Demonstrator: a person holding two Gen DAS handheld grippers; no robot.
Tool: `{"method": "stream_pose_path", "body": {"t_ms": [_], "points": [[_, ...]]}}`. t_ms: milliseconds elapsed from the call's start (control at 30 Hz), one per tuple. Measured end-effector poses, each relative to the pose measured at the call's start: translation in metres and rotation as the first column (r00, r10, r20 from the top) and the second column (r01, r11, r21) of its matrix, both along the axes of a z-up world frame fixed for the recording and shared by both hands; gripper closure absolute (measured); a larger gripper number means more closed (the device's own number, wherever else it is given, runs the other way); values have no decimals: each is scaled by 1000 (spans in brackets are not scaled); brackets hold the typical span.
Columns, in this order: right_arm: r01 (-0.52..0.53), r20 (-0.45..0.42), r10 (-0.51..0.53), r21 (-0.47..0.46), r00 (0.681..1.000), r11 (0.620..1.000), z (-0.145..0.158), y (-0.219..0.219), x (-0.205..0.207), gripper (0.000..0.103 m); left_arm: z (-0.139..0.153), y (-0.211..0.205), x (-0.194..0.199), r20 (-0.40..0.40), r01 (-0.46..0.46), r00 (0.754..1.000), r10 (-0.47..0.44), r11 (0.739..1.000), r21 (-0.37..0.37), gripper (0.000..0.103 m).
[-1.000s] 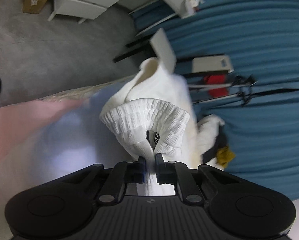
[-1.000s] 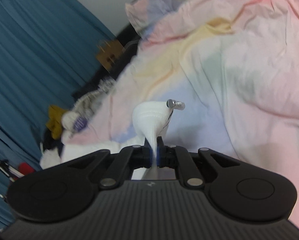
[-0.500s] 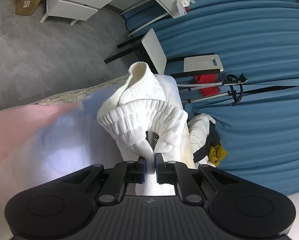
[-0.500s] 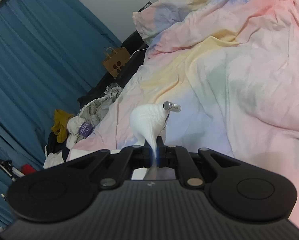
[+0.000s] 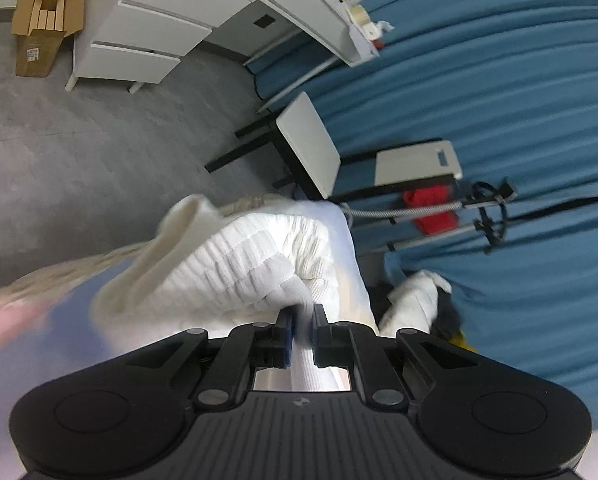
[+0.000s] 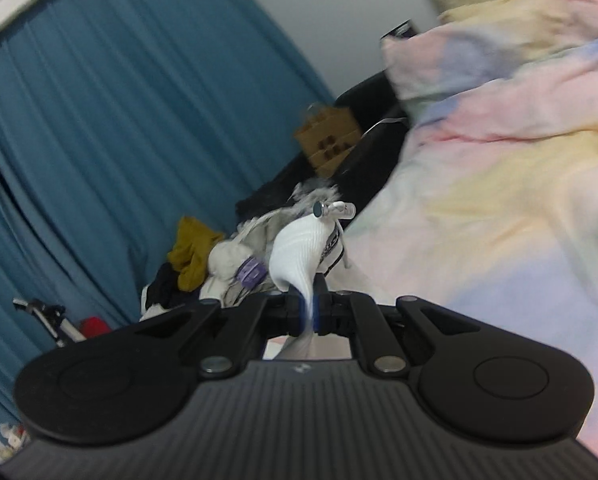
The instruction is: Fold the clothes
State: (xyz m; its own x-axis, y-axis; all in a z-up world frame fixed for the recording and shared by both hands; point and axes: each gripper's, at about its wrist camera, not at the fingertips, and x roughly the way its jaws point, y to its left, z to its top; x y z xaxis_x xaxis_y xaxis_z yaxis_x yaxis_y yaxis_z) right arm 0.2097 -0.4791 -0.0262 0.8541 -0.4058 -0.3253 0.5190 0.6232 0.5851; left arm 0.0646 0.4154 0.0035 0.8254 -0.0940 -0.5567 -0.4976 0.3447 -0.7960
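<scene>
**Lifting the white knit off the bed, both ends pinched**

Spreading under everything: the pastel bed (image 6: 519, 208), serving as the folding place. Hanging above it: the white ribbed garment (image 5: 259, 256), being held by two edges so the cloth can be drawn out before a fold (a judgement). Pinching a bunched ribbed edge: the left tongs (image 5: 301, 334), pressed together on cloth. Pinching a thinner edge, near a small silver-capped toggle (image 6: 333, 209): the right tongs (image 6: 309, 314). Compared with a second ago: riding higher and swinging sideways, showing more blue curtain (image 6: 119, 120) and floor, less bedding.
</scene>
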Motion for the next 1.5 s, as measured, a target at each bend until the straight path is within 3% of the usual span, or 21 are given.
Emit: {"method": "stream_pose_path", "body": {"t_ms": [200, 333, 433, 600, 733, 767, 833, 933, 1000, 1100, 1233, 1333, 1400, 1500], "points": [[-120, -208, 75, -213, 975, 970, -33, 18, 143, 96, -34, 7, 101, -84, -18, 996, 23, 998, 67, 95], [-188, -301, 118, -216, 946, 958, -74, 19, 198, 96, -62, 10, 141, -148, -2, 989, 15, 996, 90, 95], [-229, -310, 161, -199, 937, 953, -92, 18, 213, 93, -74, 11, 157, -159, 36, 987, -16, 992, 121, 94], [-263, -243, 227, -130, 943, 956, -90, 10, 197, 82, -71, 8, 150, -115, 88, 991, -73, 988, 129, 78], [-254, -124, 244, -72, 962, 965, -78, -3, 149, 44, -52, -5, 117, -51, 109, 994, -101, 979, 173, 57], [-243, -91, 237, -61, 967, 968, -76, -7, 133, 41, -45, -10, 106, -34, 111, 994, -107, 976, 188, 50], [-209, -43, 209, -6, 977, 978, -77, -16, 103, 40, -34, -24, 81, 2, 116, 993, -118, 972, 203, 40], [-147, 45, 141, 161, 989, 976, -95, -36, 47, 40, -33, -45, 45, 38, 101, 993, -109, 980, 173, 27], [-110, 73, 92, 299, 993, 948, -118, -48, 14, 40, -36, -59, 22, 46, 88, 994, -95, 987, 137, 26], [-108, 39, 102, 479, 994, 871, -152, -60, -12, 40, -57, -75, 4, -23, 77, 997, -77, 996, 37, 25], [-223, 9, 251, 492, 968, 842, -165, -59, -15, 40, -92, -91, 0, -97, 42, 994, -53, 993, -111, 21], [-264, 16, 303, 534, 953, 803, -179, -58, -2, 40, -114, -93, 14, -131, 51, 988, -77, 980, -190, 21], [-281, 25, 322, 555, 946, 783, -190, -57, 8, 40, -125, -93, 24, -149, 47, 986, -78, 978, -204, 21], [-284, 56, 305, 548, 951, 787, -206, -57, 22, 41, -133, -91, 39, -149, 40, 986, -68, 982, -185, 25]]}}
